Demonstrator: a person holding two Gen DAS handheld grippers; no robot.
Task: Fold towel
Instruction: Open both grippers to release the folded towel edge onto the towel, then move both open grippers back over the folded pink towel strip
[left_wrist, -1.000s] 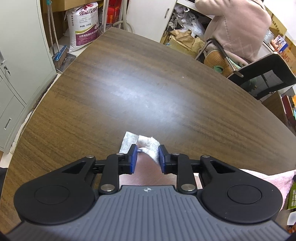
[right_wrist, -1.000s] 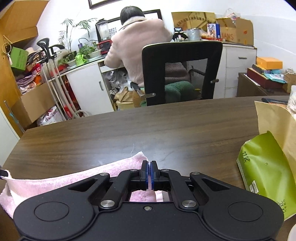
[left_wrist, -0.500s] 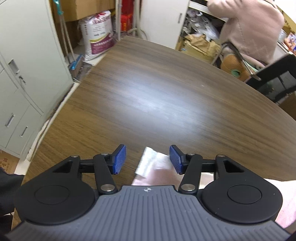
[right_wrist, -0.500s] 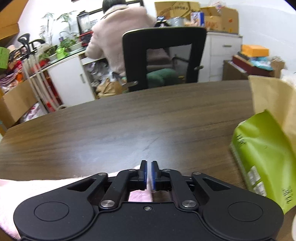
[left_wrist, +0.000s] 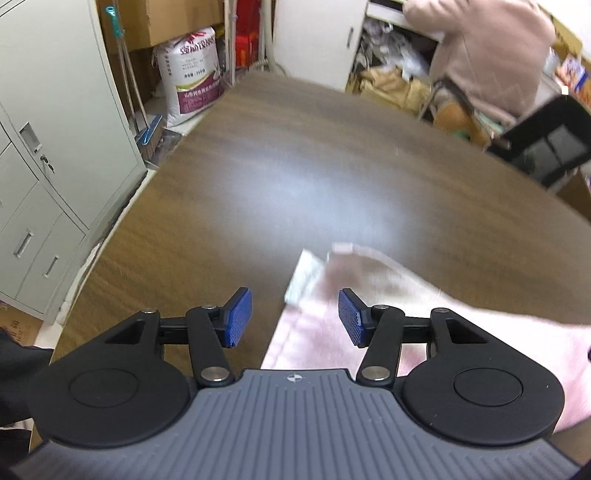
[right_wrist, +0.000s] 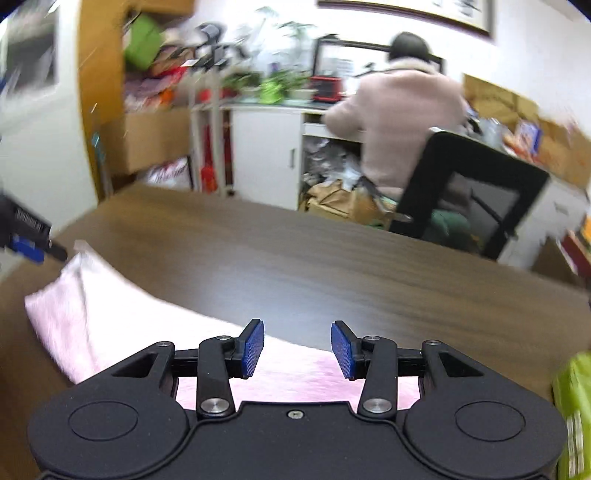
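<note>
Left gripper (left_wrist: 294, 317): blue pads apart, nothing pinched. It points steeply down over the pink towel (left_wrist: 321, 332); the towel's left edge runs up between the pads, and its white label (left_wrist: 303, 277) lies just beyond them. The fabric sits below the pads, not pressed by either.

Right gripper (right_wrist: 297, 349): jaws opening at this moment, gap clear between the blue pads, nothing gripped. The towel (right_wrist: 110, 314) lies on the tabletop under and to the left of this gripper, stretching towards the left edge of the right wrist view. The towel's far left corner sits close to the left gripper's blue-tipped finger (right_wrist: 26, 248), which shows at that edge.

Towel location: flat on the dark wood-grain table (left_wrist: 295, 177), near the front edge, spanning between both grippers. It looks doubled over at the left end, though blur makes the layers hard to read.

Right wrist view is heavily motion-blurred. A green packet (right_wrist: 572, 406) shows at the right edge of the table. Background: a person in a pink fleece jacket (right_wrist: 402, 122) seated on a black mesh chair (right_wrist: 472, 199), facing away at a white cabinet. In the left wrist view, grey metal lockers (left_wrist: 55, 147) and a printed sack (left_wrist: 194, 70) stand on the floor left of the table.
</note>
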